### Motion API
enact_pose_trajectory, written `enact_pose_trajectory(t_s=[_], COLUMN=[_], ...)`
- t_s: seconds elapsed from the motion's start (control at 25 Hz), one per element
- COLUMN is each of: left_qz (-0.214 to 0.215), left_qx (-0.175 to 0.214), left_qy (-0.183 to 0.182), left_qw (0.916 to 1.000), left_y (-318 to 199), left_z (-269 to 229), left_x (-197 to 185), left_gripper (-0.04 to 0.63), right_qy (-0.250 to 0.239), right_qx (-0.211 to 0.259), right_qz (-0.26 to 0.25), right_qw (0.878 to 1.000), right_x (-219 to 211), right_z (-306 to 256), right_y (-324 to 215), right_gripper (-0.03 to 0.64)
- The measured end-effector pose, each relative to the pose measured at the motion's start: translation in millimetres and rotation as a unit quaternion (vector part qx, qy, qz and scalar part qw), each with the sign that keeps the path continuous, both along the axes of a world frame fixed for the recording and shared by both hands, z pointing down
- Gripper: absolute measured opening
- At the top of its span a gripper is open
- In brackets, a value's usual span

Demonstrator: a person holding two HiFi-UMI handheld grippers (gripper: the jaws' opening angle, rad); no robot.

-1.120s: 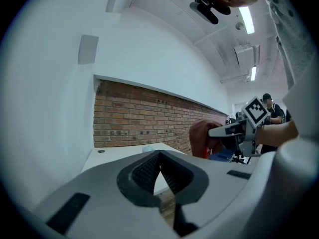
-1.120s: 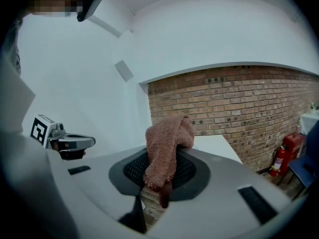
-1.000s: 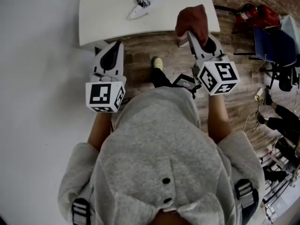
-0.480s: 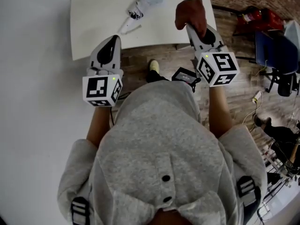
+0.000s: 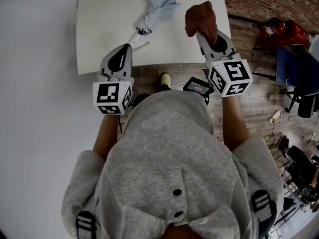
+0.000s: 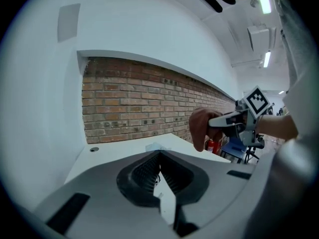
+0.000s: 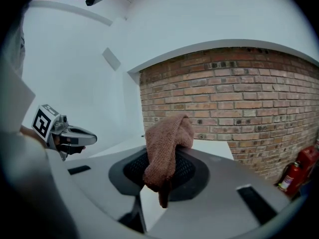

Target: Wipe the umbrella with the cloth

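1. Right gripper [image 7: 162, 178] is clamped on the brown cloth [image 7: 167, 133]; the cloth drapes limp over the jaws; I judge it soft and light, apt to mould to a surface.
2. Left gripper [image 6: 159, 176] is closed, with nothing between its jaws; it hovers at the near edge of the white table [image 5: 104, 29].
3. Umbrella [image 5: 152, 14] lies folded on the table beyond both grippers, untouched; I judge it light, with a soft, slick canopy over a stiff shaft, so likely to slide; I would pin its narrow white end, nearest the left gripper.
4. Containers: none in view.
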State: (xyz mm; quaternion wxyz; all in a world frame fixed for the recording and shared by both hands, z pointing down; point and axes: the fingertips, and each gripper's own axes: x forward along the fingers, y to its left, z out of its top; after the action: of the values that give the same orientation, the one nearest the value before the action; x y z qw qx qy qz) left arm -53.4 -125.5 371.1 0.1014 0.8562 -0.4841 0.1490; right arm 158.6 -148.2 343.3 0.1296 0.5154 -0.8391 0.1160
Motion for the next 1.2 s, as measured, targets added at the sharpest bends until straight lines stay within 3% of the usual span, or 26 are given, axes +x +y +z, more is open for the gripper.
enact_pose_trajectory(t_s=[0.32,0.84,1.08,1.2], left_qz=[-0.01,-0.023,0.003,0.016], left_qx=[-0.027,-0.062,-0.111,-0.135], left_qy=[-0.048,-0.047,-0.071,-0.086], left_qw=[0.9985,0.9967,0.9913,0.987], left_y=[-12.7,-31.3,-45.6,-52.6], left_z=[32.0,72.0,119.5,145.6], left_x=[-4.5,-19.0,-21.0,-19.1], left_gripper=[0.015,0.017,0.021,0.06], right_qy=[0.002,0.077,0.088,0.089], right_qx=[-0.007,-0.02,-0.052,-0.06], right_qz=[-0.02,-0.02,-0.028,-0.03], right_qw=[1.0,0.997,0.994,0.994], right_x=[-6.7,-22.7,-44.6,-53.7], right_z=[19.3,81.8,114.6,120.9], right_y=[-30.0,-104.8,-134.9,-140.4], right_gripper=[0.08,0.08,0.08,0.08])
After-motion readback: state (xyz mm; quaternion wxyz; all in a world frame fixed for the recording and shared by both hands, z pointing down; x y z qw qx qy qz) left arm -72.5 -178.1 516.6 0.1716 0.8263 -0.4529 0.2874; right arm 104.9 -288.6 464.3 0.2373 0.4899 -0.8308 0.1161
